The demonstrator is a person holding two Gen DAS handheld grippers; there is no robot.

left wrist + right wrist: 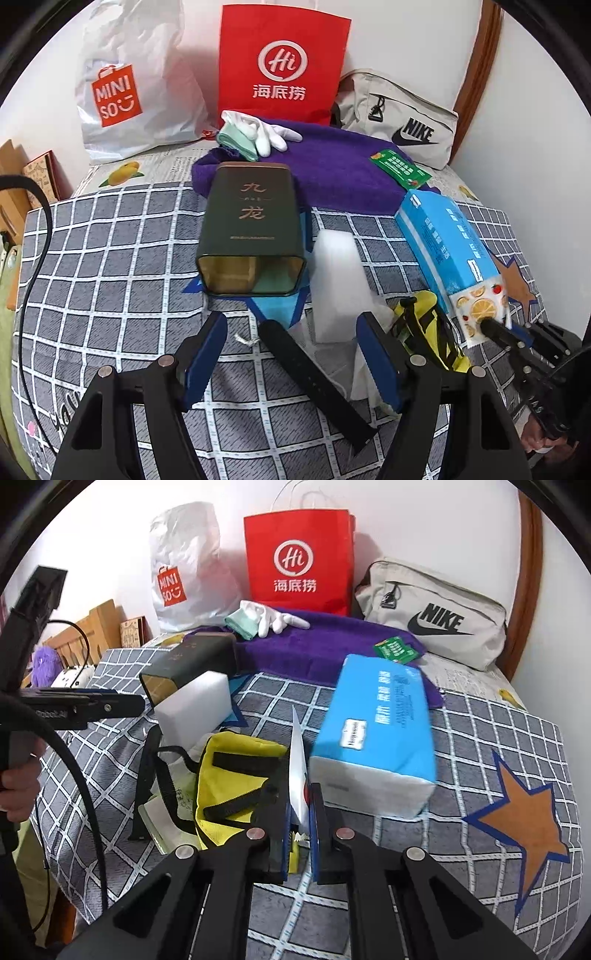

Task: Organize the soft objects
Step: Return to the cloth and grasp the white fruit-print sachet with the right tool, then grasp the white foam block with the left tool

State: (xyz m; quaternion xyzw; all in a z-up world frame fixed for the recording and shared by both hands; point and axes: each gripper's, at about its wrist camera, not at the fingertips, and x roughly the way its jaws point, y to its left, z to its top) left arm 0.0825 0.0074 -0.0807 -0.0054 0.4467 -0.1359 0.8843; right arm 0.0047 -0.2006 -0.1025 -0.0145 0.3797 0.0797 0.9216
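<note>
My right gripper (299, 788) is shut on the thin white end flap of the blue tissue pack (373, 731), which lies on the checked bedspread. In the left wrist view that gripper (491, 326) pinches the pack's (443, 240) fruit-printed end. My left gripper (291, 325) hangs open over a black strap (314, 376), with a white foam block (338, 280) just beyond its fingertips. A yellow bag (229, 771) with black straps lies crumpled between the two grippers. A white glove (269, 133) and a mint cloth (236, 142) rest on a purple towel (332, 177).
A dark green tin (251, 229) lies on its side, open mouth toward me. A green packet (400, 168) sits on the towel. Against the wall stand a white Miniso bag (122, 92), a red paper bag (280, 62) and a beige Nike bag (406, 122). A hand (18, 782) holds the left gripper.
</note>
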